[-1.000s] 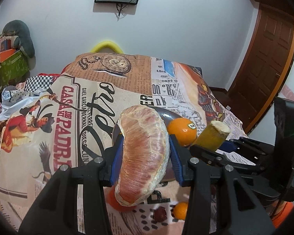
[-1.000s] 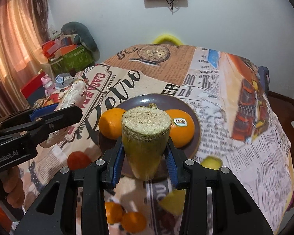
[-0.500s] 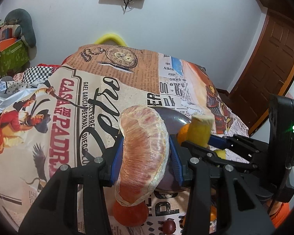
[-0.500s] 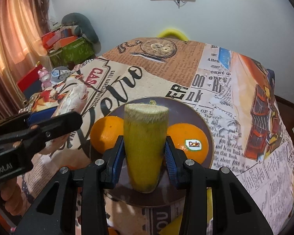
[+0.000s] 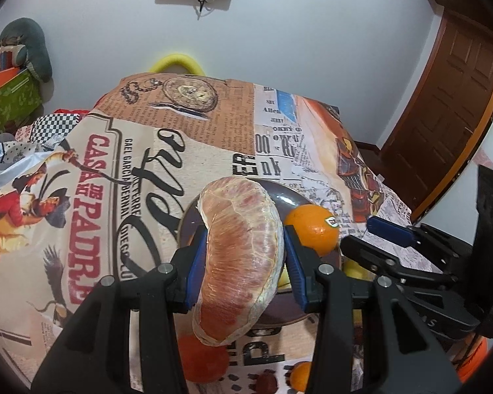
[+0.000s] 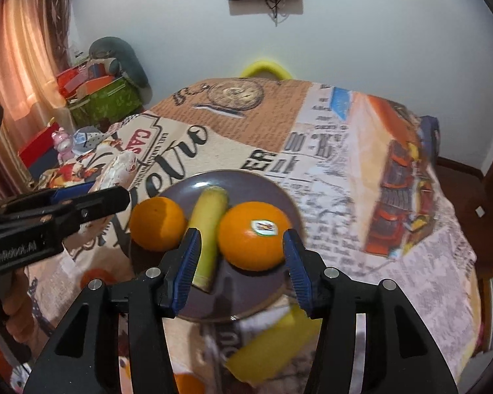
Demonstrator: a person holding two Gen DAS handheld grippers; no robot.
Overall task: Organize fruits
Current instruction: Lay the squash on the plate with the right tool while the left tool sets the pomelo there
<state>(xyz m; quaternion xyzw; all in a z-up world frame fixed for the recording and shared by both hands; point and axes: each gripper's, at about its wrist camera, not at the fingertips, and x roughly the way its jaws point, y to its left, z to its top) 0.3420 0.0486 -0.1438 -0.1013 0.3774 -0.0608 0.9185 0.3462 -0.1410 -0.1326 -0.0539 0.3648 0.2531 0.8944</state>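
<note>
- Now the right gripper stands with its jaws parted and nothing between the pads; they have just been opening, and the yellow-green stalk piece it was carrying lies on the dark plate, wedged between the two oranges.
- Meanwhile the left gripper is clamped on the peeled pomelo segment, held above the near left part of the plate.
- To finish this step well, I'd say the right gripper should draw straight back from the plate, so its right pad does not nudge the stickered orange it sits just beside.
- Next the pomelo segment wants a bare patch of plate; the free room looks to be at the far side, behind the oranges, so it should go in high and come down gently.
- Only the right wrist view shows the stalk piece lying flat, the second orange at the plate's left, and a yellow fruit off the plate's near rim.
- Only the left wrist view shows the grip on the pomelo segment, plus a red-orange fruit and a small orange on the cloth nearer than the plate.
</note>
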